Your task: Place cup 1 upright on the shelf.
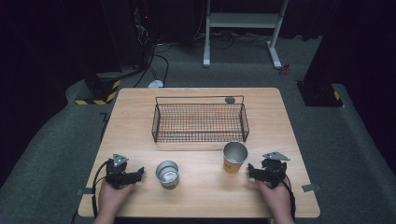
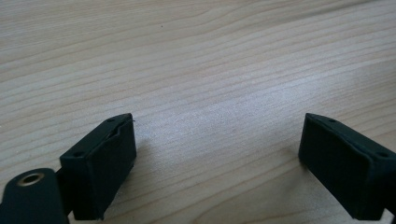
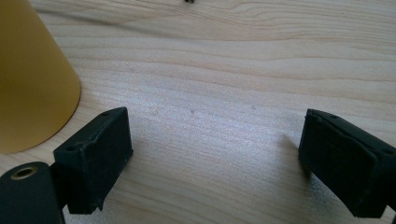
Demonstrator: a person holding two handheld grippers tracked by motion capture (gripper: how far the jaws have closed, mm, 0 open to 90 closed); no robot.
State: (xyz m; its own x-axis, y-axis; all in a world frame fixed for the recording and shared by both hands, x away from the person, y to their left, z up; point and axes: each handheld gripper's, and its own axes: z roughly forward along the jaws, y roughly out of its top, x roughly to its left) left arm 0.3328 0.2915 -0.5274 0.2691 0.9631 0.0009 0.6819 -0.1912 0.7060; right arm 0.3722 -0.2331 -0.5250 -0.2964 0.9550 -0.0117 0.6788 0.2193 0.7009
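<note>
Right gripper view crops the yellow cup; both grippers' fingers spread, empty.

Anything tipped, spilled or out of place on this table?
Nothing stands out. The silver cup and yellow cup stand upright near the wire basket; each tool, left and right, is open.

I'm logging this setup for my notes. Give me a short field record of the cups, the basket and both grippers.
metal cup: upright, near the left gripper, untouched
yellow cup: upright, beside the right gripper, untouched
wire basket: behind both cups, seems empty
left gripper: on the table, open, nothing between its jaws
right gripper: on the table, open, nothing between its jaws
table: light wood
</note>
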